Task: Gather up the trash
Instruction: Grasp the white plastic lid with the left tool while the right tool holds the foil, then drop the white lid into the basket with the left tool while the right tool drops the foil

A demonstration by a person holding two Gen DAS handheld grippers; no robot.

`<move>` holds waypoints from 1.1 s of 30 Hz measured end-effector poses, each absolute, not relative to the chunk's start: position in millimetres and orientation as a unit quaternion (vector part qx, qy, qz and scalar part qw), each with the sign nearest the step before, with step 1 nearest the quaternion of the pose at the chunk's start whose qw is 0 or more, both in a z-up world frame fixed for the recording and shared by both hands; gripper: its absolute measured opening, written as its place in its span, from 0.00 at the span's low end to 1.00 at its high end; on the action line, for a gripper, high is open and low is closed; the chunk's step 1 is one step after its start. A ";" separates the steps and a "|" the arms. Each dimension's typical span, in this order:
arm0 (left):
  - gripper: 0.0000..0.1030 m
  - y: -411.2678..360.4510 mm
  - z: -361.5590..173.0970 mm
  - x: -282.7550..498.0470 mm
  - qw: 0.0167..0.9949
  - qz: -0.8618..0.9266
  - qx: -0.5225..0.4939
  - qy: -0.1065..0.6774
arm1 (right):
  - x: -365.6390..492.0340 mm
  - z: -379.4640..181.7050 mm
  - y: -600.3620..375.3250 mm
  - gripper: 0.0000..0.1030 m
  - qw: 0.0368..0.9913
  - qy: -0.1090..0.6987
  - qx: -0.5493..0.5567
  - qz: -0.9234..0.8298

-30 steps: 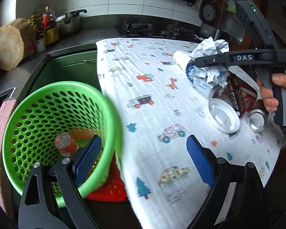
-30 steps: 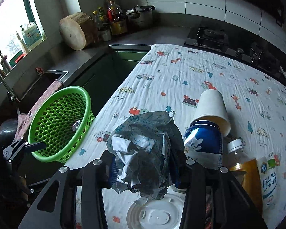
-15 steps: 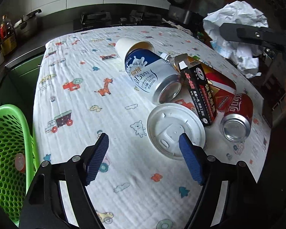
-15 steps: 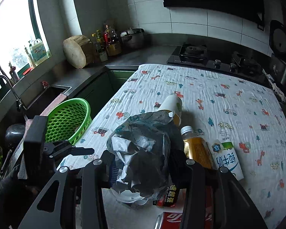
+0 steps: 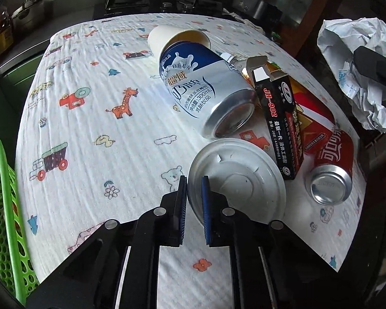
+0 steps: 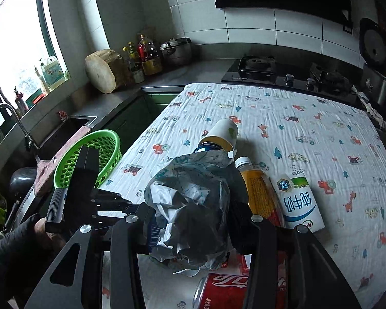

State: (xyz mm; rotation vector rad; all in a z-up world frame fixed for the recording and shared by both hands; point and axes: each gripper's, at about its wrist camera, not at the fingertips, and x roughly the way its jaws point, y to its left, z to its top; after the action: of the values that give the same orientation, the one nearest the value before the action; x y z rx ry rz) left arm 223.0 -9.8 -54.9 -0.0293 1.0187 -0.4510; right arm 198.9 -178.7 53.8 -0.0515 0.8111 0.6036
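Between our left gripper's (image 5: pixel 193 180) closing fingers stands the near rim of the thin white round plastic lid (image 5: pixel 236 180), light, springy and flat on the bench; our right gripper (image 6: pixel 190 221) fingers clamp soft crumpled white paper (image 6: pixel 190 206).

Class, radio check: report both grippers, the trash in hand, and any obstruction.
Left gripper closing, jaws on white plastic lid rim. Right gripper shut on crumpled paper. Black carton overlaps the lid's far edge.
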 end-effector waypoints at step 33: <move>0.04 249.6 -11.9 157.7 0.910 0.035 -0.098 0.401 | 201.8 53.3 -10.1 0.41 0.831 0.390 -0.066 0.391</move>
State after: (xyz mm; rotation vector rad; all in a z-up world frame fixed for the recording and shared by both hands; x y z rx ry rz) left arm 157.7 249.6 -11.9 -0.2020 0.8277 0.0729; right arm 201.8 -10.1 53.3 -0.1392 0.8270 0.8303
